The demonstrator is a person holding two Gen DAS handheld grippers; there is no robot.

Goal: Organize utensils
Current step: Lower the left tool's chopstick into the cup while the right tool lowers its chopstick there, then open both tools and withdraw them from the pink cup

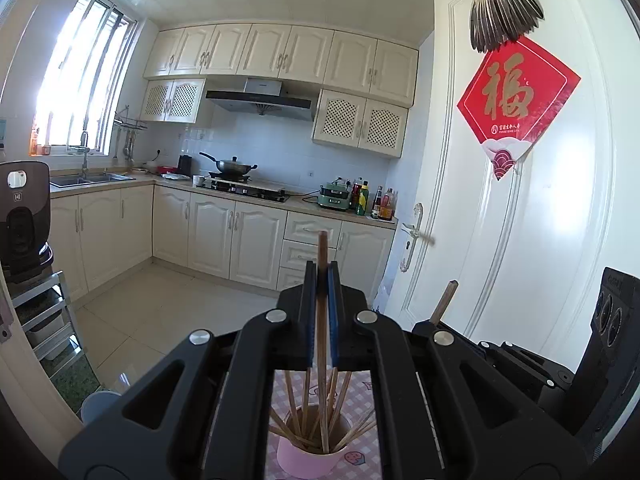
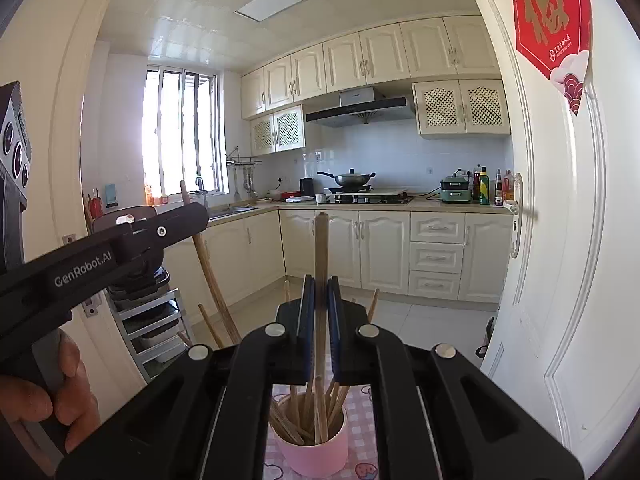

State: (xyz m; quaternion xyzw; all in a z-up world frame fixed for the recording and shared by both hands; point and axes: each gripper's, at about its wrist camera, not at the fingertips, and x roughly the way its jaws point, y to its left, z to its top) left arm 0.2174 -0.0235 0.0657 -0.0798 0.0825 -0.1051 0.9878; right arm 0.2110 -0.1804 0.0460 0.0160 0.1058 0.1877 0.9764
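Observation:
A pink cup (image 1: 308,462) holding several wooden chopsticks stands on a pink checked cloth, seen below my left gripper. My left gripper (image 1: 322,270) is shut on one upright chopstick (image 1: 322,252) whose lower end reaches into the cup. My right gripper (image 2: 320,284) is shut on another upright chopstick (image 2: 321,240) above the same pink cup (image 2: 316,456). The right gripper's chopstick tip also shows in the left wrist view (image 1: 445,301). The left gripper body (image 2: 100,252) shows at left in the right wrist view.
A white door (image 1: 520,200) with a red poster stands close on the right. Kitchen cabinets (image 1: 224,228), a stove with a wok (image 1: 236,166) and a sink lie ahead. A metal rack (image 1: 44,312) with an appliance stands at left.

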